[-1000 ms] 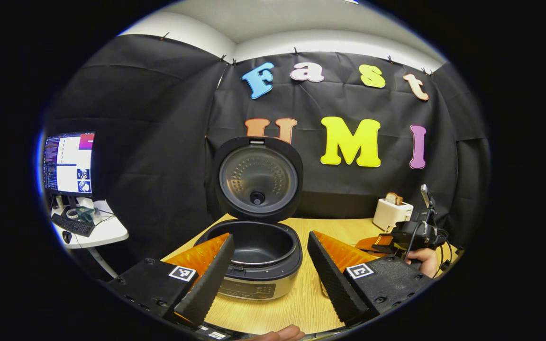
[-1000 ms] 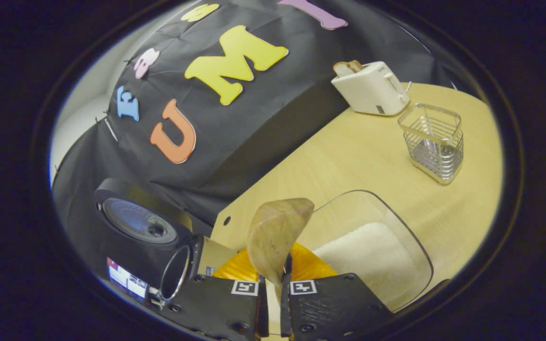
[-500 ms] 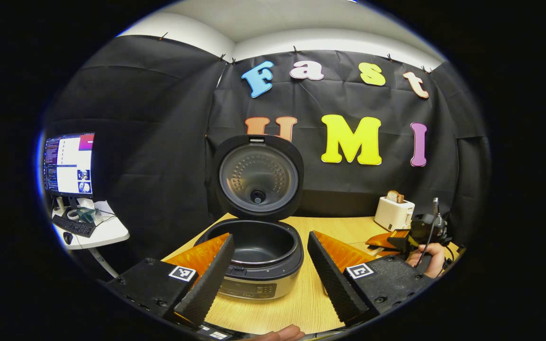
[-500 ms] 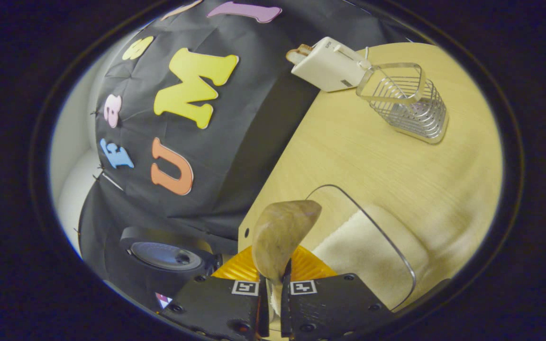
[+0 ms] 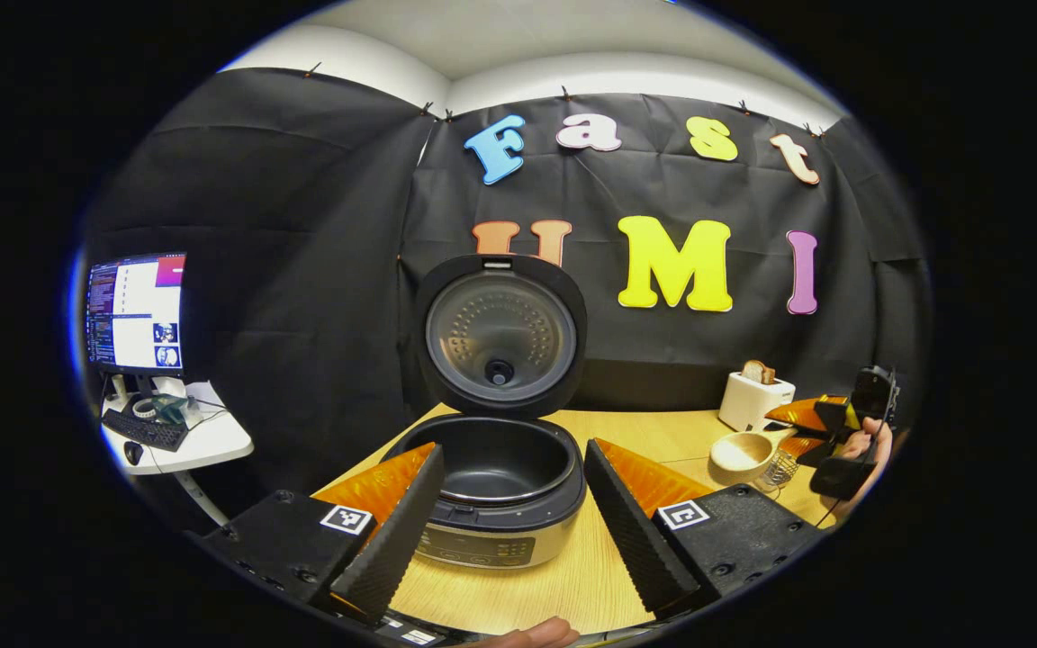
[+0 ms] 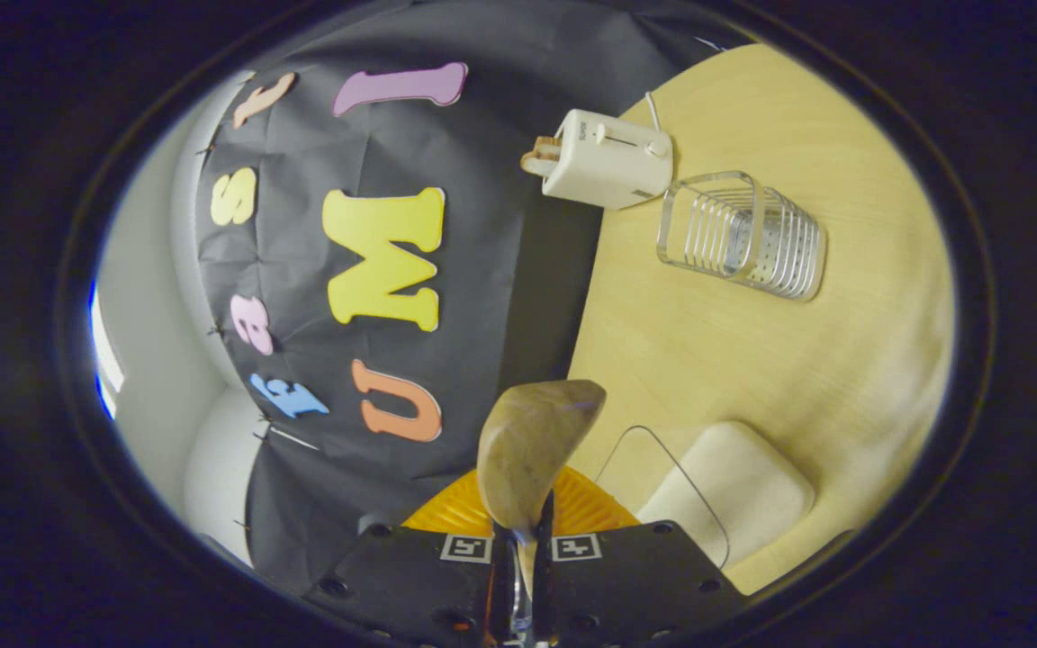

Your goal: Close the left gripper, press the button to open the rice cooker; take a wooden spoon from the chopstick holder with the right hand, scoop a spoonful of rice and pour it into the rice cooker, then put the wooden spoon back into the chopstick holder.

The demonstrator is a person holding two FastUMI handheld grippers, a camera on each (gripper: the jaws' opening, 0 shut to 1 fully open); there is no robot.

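Note:
The rice cooker (image 5: 505, 526) stands on the table with its lid (image 5: 500, 337) raised and its dark inner pot showing. My left gripper (image 5: 514, 454) is open, one finger on each side of the cooker in the left gripper view. At the far right a hand holds my right gripper (image 5: 829, 423), with the wooden spoon (image 5: 743, 450) pointing left. In the right gripper view, rolled sideways, my right gripper (image 6: 518, 549) is shut on the wooden spoon (image 6: 532, 445). Below it sits the clear rice container (image 6: 725, 490). The wire chopstick holder (image 6: 743, 234) stands farther off. Whether the spoon carries rice I cannot tell.
A white toaster (image 6: 604, 157) with a slice of bread stands by the cloth wall, next to the chopstick holder. The wooden table (image 6: 707, 351) spreads between holder and rice container. Left of the table, a monitor (image 5: 136, 310) stands on a small white side table (image 5: 185, 441).
The right gripper rose from the rice container and rolled further, so its view turned about a quarter turn. In the left gripper view it moved right and the spoon's bowl came into sight. The left gripper barely moved.

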